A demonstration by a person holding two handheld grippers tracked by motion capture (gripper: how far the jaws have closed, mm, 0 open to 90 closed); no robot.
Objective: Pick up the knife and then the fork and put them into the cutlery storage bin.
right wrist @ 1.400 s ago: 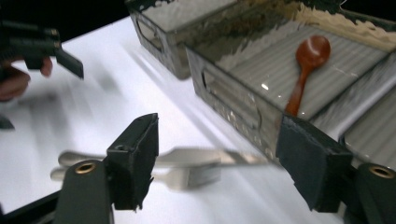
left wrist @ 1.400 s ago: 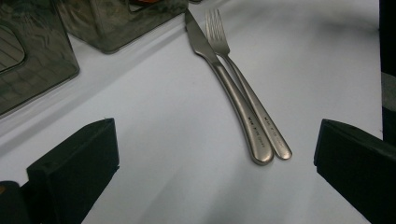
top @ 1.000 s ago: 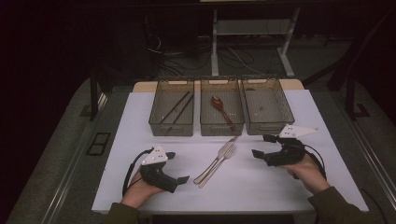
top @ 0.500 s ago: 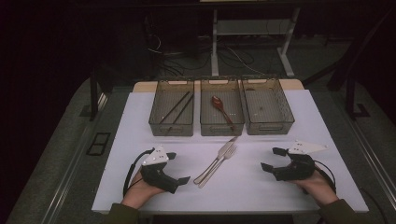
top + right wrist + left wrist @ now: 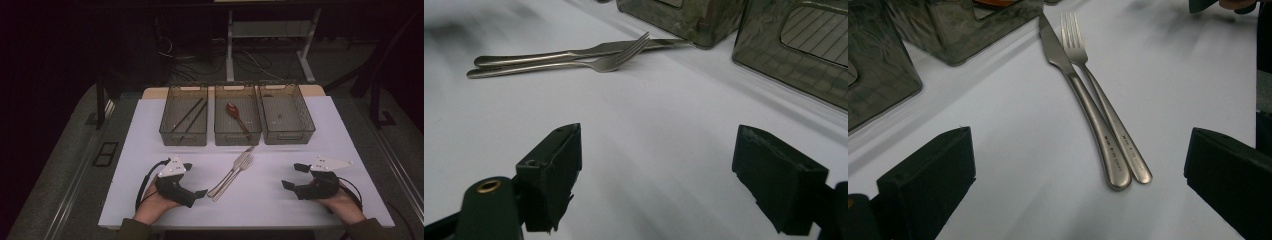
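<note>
A steel knife [image 5: 231,172] and a steel fork [image 5: 236,176] lie side by side on the white table top [image 5: 260,200], between my two hands. In the left gripper view the knife [image 5: 1083,100] and fork [image 5: 1103,105] lie just ahead of the wide-apart jaws. My left gripper [image 5: 194,180] rests open at the front left, pointing right toward the handles. My right gripper [image 5: 294,176] rests open at the front right, pointing left. In the right gripper view the fork [image 5: 549,64] and knife [image 5: 574,52] lie well beyond the empty jaws.
Three clear bins stand in a row at the back: the left bin [image 5: 184,120] holds dark chopsticks [image 5: 189,116], the middle bin [image 5: 237,120] a reddish-brown spoon [image 5: 237,115], the right bin [image 5: 286,119] looks empty. Dark floor and cables lie beyond the table.
My right hand has drawn back toward the table's front right corner and sunk onto the table top. The left hand, knife and fork have stayed put.
</note>
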